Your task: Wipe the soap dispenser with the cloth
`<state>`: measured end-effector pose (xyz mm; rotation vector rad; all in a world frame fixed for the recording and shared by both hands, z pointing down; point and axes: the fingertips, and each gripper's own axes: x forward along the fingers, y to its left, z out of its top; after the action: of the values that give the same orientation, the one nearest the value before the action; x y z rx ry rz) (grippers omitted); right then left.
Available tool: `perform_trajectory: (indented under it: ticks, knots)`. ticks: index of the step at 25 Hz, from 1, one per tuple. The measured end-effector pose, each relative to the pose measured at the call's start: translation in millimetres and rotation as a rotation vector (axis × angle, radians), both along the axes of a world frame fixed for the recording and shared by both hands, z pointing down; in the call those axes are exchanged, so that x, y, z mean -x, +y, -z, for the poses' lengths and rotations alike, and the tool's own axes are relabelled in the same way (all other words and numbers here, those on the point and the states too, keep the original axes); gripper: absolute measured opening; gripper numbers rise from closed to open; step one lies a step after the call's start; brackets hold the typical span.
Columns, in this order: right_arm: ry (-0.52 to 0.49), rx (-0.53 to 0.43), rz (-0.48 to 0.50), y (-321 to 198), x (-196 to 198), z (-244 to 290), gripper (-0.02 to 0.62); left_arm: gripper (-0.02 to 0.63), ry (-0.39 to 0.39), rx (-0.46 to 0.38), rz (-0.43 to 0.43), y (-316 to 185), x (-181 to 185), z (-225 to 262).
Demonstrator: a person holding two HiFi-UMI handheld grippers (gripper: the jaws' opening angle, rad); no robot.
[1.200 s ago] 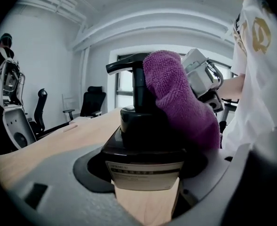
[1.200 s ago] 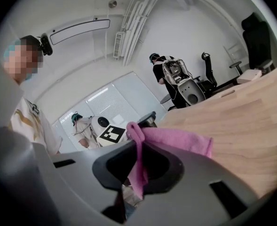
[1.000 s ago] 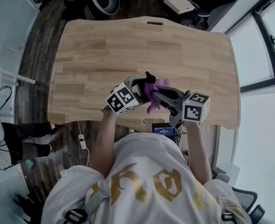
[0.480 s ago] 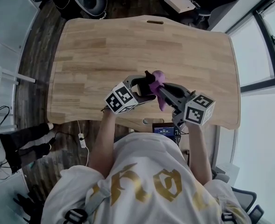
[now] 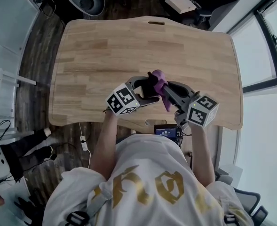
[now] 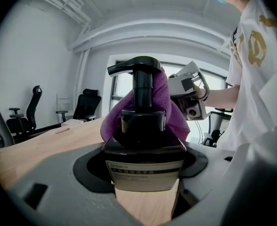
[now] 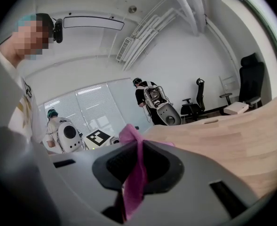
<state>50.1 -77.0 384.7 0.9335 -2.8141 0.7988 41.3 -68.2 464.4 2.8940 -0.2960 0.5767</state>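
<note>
My left gripper [image 5: 147, 91] is shut on a black soap dispenser [image 6: 143, 145] with a pump head and a pale label, held above the near part of the wooden table [image 5: 129, 46]. A purple cloth [image 6: 169, 112] is draped behind the pump. In the head view the dispenser [image 5: 150, 81] and the cloth [image 5: 160, 81] sit between both grippers. My right gripper [image 5: 165, 89] is shut on the cloth [image 7: 133, 178], which hangs pinched between its jaws.
The table's far edge has a slot handle [image 5: 155, 23]. Office chairs [image 7: 249, 81] and a white box [image 5: 180, 4] stand beyond the table. Two people with white backpack units [image 7: 152, 100] stand in the room. A small screen [image 5: 165, 132] sits below the near edge.
The cloth has slid from the dispenser's near side up and over toward its far side. My right gripper has shifted slightly to the right. The left gripper holds nearly still.
</note>
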Motion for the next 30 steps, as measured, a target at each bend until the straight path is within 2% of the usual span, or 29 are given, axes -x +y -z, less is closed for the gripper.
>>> perform_trajectory:
  ticks: [8, 21, 25, 30]
  knots:
    - [0.005, -0.024, -0.029, -10.1, -0.5, 7.4, 0.04, 0.356, 0.028, -0.005, -0.032, 6.1, 1.9, 11.6]
    - [0.035, -0.124, 0.046, -19.3, 7.6, 26.1, 0.038, 0.356, 0.016, -0.032, -0.088, 11.3, 2.3, 28.2]
    - [0.028, -0.11, 0.103, -21.8, 11.6, 24.6, 0.037, 0.356, 0.021, -0.02, -0.118, 17.3, -0.7, 27.0]
    - [0.02, -0.105, 0.169, -23.6, 18.9, 19.3, 0.037, 0.356, -0.01, -0.02, -0.159, 24.9, -4.8, 20.3]
